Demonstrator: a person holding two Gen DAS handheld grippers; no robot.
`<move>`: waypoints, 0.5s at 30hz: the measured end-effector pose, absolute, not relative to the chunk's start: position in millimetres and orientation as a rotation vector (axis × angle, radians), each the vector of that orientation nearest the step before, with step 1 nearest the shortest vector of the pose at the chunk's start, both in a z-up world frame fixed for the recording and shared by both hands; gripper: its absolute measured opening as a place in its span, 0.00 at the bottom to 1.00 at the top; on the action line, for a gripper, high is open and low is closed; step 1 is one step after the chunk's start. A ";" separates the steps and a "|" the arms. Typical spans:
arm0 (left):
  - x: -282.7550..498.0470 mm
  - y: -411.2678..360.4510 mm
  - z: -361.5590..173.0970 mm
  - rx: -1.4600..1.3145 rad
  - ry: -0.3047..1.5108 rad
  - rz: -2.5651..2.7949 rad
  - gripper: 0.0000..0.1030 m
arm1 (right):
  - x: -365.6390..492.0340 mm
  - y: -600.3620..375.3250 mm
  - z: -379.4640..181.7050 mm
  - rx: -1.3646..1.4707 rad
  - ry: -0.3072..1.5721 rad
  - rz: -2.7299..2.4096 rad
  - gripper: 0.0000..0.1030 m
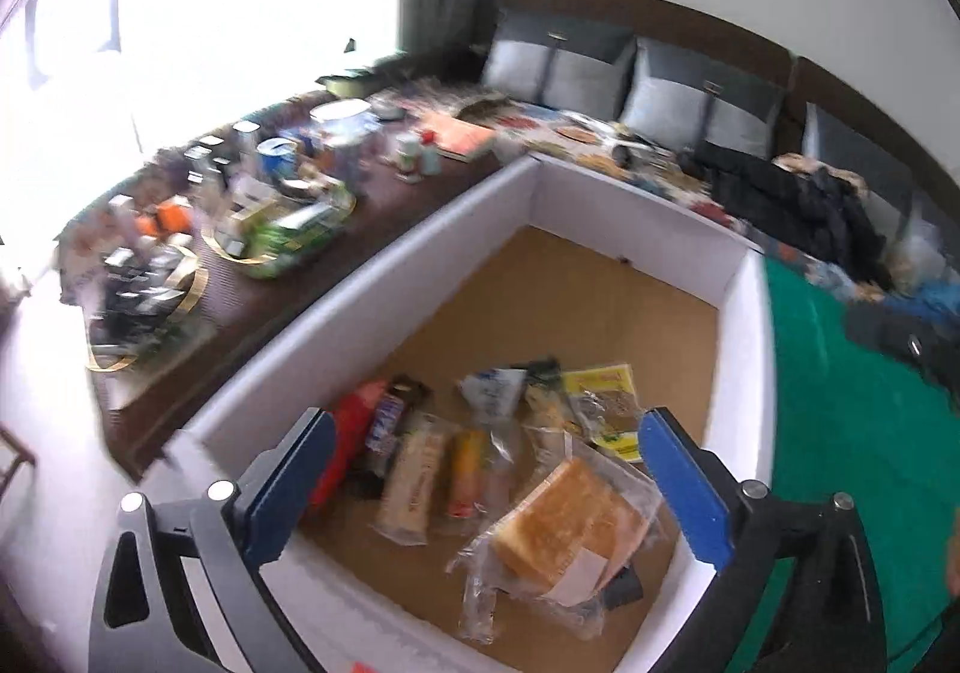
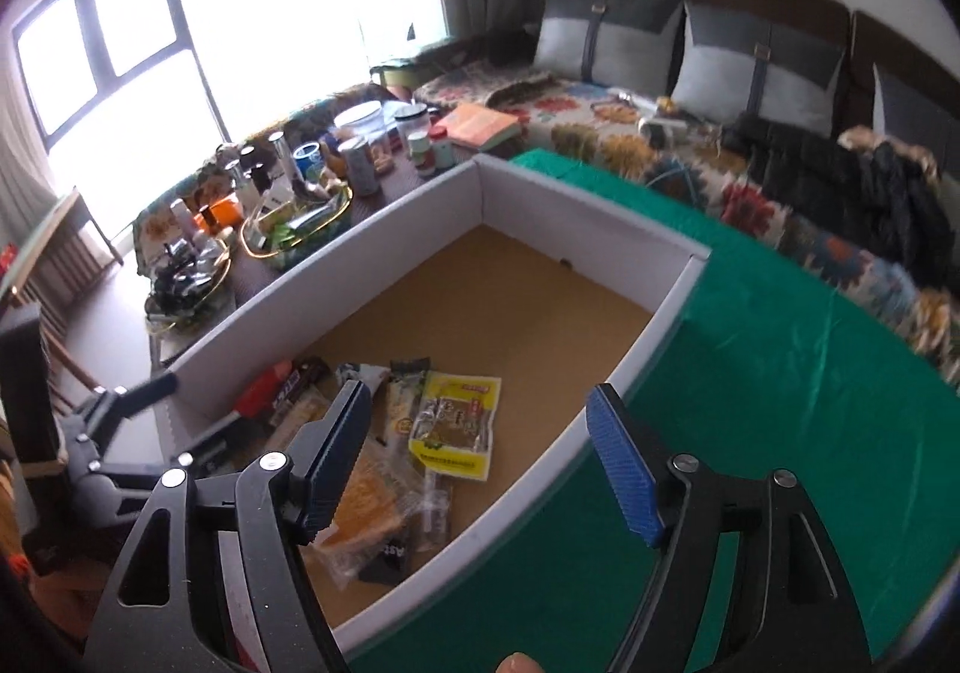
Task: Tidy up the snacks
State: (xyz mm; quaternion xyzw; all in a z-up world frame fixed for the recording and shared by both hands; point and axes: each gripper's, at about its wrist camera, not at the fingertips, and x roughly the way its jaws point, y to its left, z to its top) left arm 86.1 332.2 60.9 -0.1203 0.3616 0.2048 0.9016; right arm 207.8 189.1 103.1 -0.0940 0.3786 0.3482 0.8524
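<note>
Both claws, left gripper [image 1: 486, 484] and right gripper [image 2: 480, 463], are wide open (holding nothing) above the box [image 1: 384, 277]; snack packets [image 1: 573, 538] lie at six o'clock.

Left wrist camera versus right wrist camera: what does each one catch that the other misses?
Only the left wrist view shows the bread pack unobstructed, and the orange-labelled tube snack.

Only the right wrist view shows the window frame, a fingertip at the bottom edge, and the other gripper at the box's left wall.

Both show the white box, yellow packet, green cloth and sofa cushions.
</note>
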 end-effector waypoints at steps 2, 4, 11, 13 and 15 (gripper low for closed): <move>80.4 332.3 70.0 -0.243 0.739 0.463 0.98 | 201.6 188.6 106.3 -0.207 0.785 0.735 0.75; 76.2 331.2 76.6 -0.246 0.740 0.456 0.98 | 197.3 190.3 107.3 -0.208 0.781 0.736 0.75; 64.9 328.3 90.2 -0.191 0.738 0.488 0.98 | 179.0 191.6 114.9 -0.231 0.761 0.741 0.75; 62.1 325.0 94.6 -0.166 0.734 0.501 0.98 | 175.6 191.3 117.8 -0.235 0.754 0.740 0.75; 59.2 324.4 99.1 -0.152 0.723 0.519 0.98 | 173.2 191.5 120.7 -0.237 0.747 0.740 0.75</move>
